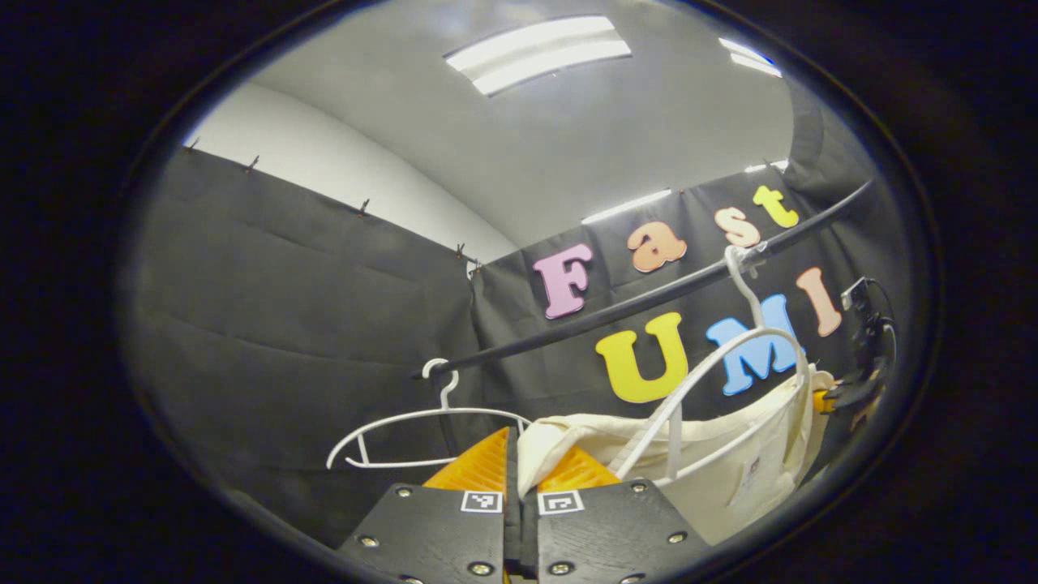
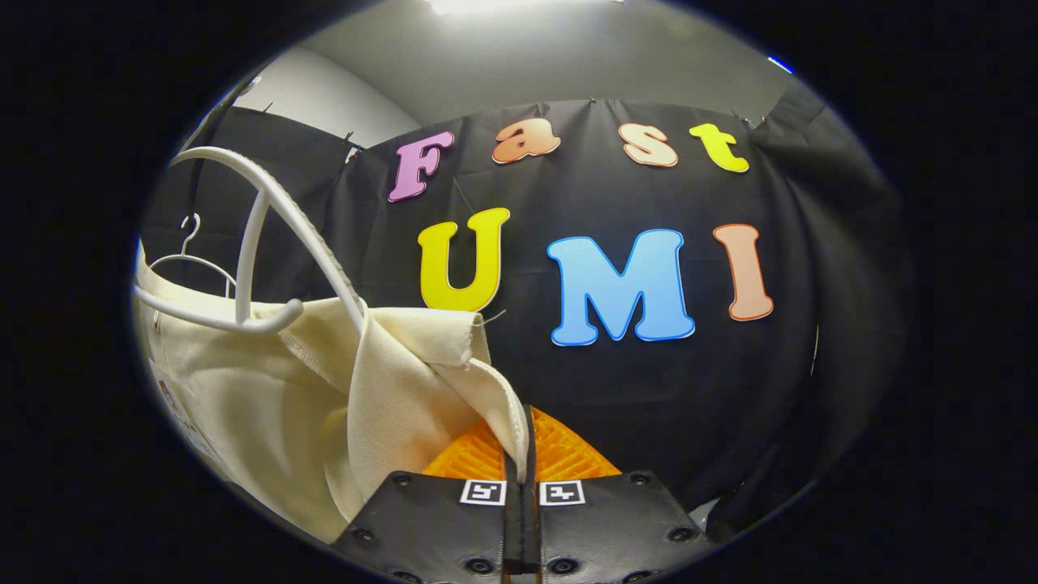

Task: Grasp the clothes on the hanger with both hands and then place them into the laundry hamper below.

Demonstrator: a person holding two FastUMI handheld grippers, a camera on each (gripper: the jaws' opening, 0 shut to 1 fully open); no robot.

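Observation:
A cream garment point(image 1: 722, 454) hangs on a white hanger point(image 1: 730, 357) hooked over a black rail point(image 1: 649, 296). My left gripper point(image 1: 519, 462) is shut on one edge of that cloth, which is pinched between its orange fingers point(image 1: 478, 466). In the right gripper view the same cream garment point(image 2: 324, 381) drapes off the white hanger point(image 2: 284, 219), and my right gripper point(image 2: 523, 450) is shut on the garment's other edge, a fold of cloth running down between its orange fingers point(image 2: 568, 454). The other gripper point(image 1: 859, 381) shows far right in the left gripper view, at the garment's far end.
A second, bare white hanger point(image 1: 422, 422) hangs on the rail to the left, also seen as the bare hanger point(image 2: 190, 255) far left in the right gripper view. Black cloth walls enclose the booth on all sides. The hamper is out of sight.

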